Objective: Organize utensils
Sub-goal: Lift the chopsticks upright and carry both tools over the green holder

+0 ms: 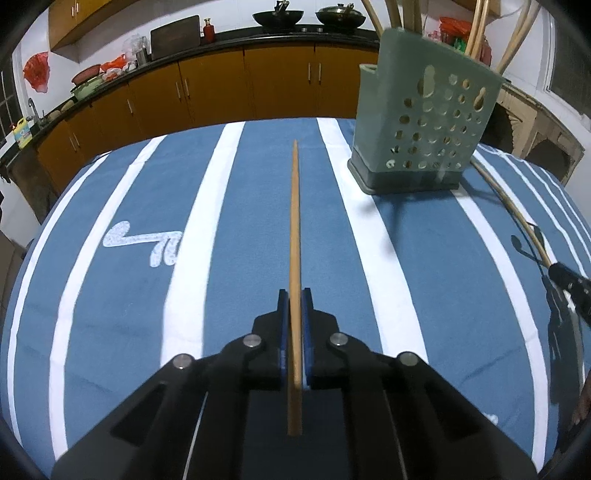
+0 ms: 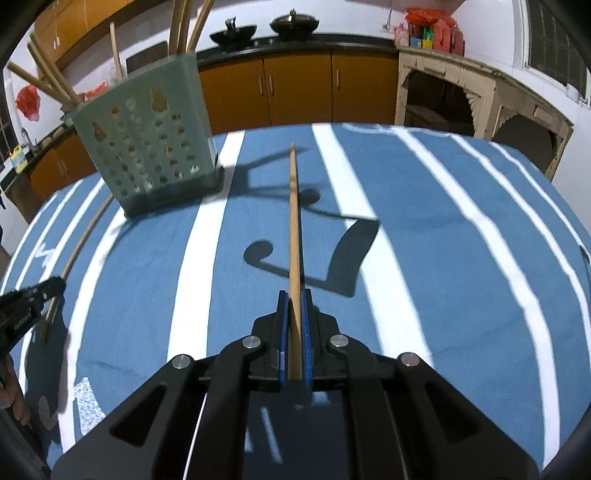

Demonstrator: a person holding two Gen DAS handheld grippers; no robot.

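My left gripper (image 1: 294, 295) is shut on a wooden chopstick (image 1: 294, 221) that points forward above the blue striped cloth (image 1: 110, 192). My right gripper (image 2: 294, 295) is shut on another wooden chopstick (image 2: 294, 221), also pointing forward above the cloth. A green perforated utensil holder (image 1: 424, 114) with several chopsticks in it stands at the far right of the left wrist view and at the far left of the right wrist view (image 2: 147, 136). Each gripper shows at the other view's edge: the right gripper (image 1: 570, 286) and the left gripper (image 2: 29, 302).
The table is covered by the blue cloth with white stripes (image 2: 406, 206). A kitchen counter with brown cabinets (image 1: 221, 85), woks (image 1: 277, 16) and a cutting board runs behind. A beige carved cabinet (image 2: 480, 96) stands at the right.
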